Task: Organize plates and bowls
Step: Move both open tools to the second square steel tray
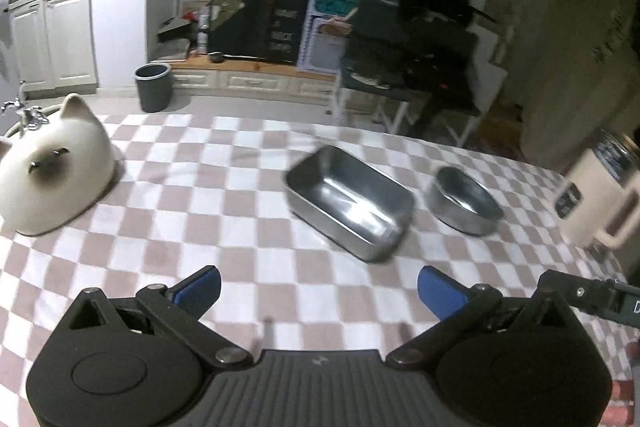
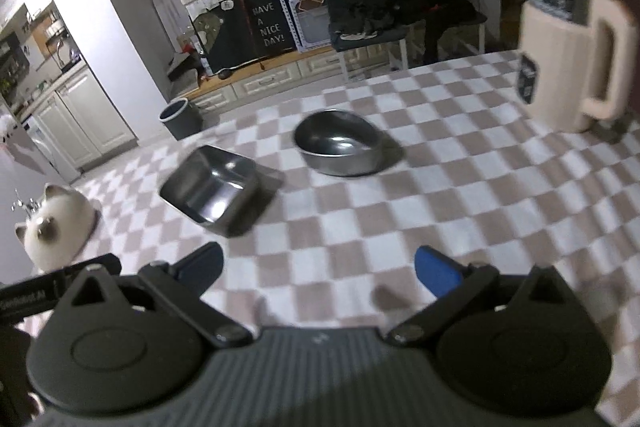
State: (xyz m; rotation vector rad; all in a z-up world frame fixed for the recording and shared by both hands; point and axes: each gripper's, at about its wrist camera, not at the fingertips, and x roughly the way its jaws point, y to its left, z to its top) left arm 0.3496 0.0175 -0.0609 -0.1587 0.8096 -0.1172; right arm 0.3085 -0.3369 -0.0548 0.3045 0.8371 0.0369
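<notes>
Left wrist view: the left gripper [image 1: 318,289] hangs above the checked tablecloth [image 1: 224,227], pointing forward and slightly down, blue fingers [image 1: 200,287] spread wide with nothing between them. Ahead sits the rectangular steel tray [image 1: 348,203], angled across the cloth, and just right of it, apart, the round steel bowl [image 1: 464,201]. A white cat-shaped cover [image 1: 56,179] rests far left; a cream jug [image 1: 596,195] stands at the right edge. A piece of the other tool pokes in at lower right.

Right wrist view: the right gripper [image 2: 318,269] is also held over the cloth, tipped to the left, fingers [image 2: 436,271] wide apart and empty. The bowl [image 2: 338,141] lies straight ahead, the tray [image 2: 212,187] forward-left, both well clear of the fingertips. The jug [image 2: 568,55] stands upright at far right, the cat cover [image 2: 56,231] far left.
</notes>
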